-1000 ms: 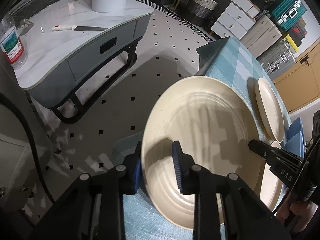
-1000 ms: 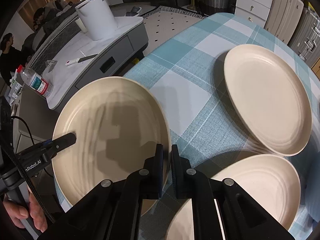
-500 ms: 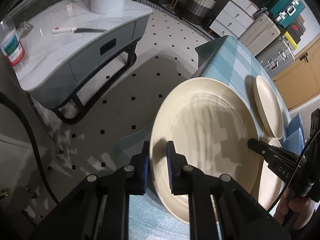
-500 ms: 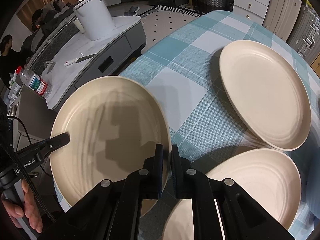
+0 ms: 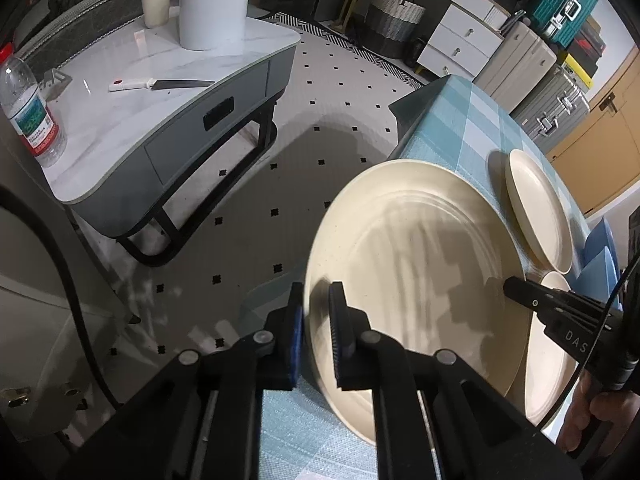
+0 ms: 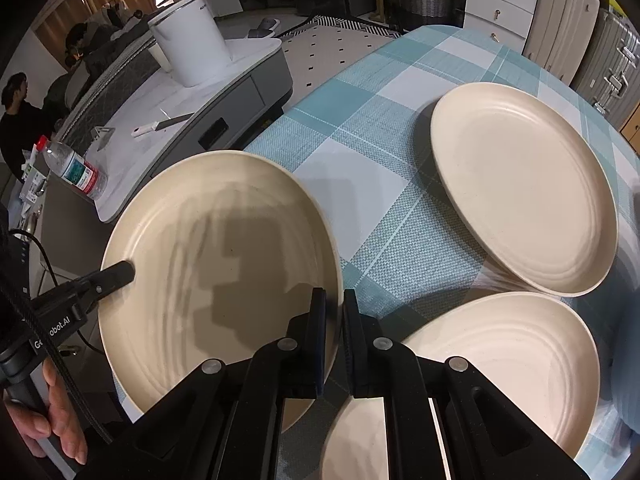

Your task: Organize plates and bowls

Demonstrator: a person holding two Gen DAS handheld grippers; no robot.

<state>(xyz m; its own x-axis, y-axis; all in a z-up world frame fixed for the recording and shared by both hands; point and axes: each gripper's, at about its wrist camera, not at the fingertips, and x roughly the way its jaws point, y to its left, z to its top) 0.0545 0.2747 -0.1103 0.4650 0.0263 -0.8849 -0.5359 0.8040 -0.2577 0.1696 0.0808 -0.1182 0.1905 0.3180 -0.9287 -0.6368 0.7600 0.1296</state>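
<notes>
A large cream plate (image 5: 416, 264) (image 6: 216, 264) is held over the near edge of the blue checked tablecloth (image 6: 372, 152). My left gripper (image 5: 316, 324) is shut on its left rim; it shows from outside in the right wrist view (image 6: 116, 274). My right gripper (image 6: 334, 320) is shut on the plate's right rim; its tip shows in the left wrist view (image 5: 516, 286). A second cream plate (image 6: 520, 188) (image 5: 536, 208) lies further back on the cloth. A third cream plate (image 6: 480, 372) (image 5: 548, 352) lies under my right gripper.
A grey side table (image 5: 132, 120) stands left of the dining table, with a knife (image 5: 160, 85), a water bottle (image 5: 28, 108) and a white bin (image 5: 208, 4) on it. Suitcases (image 5: 548, 100) and drawers stand at the back. Blue items (image 5: 600, 252) lie at the right edge.
My left gripper has closed onto the plate's left rim; it was open around it a second ago. The right gripper stays shut on the other rim. The plate has shifted slightly.
</notes>
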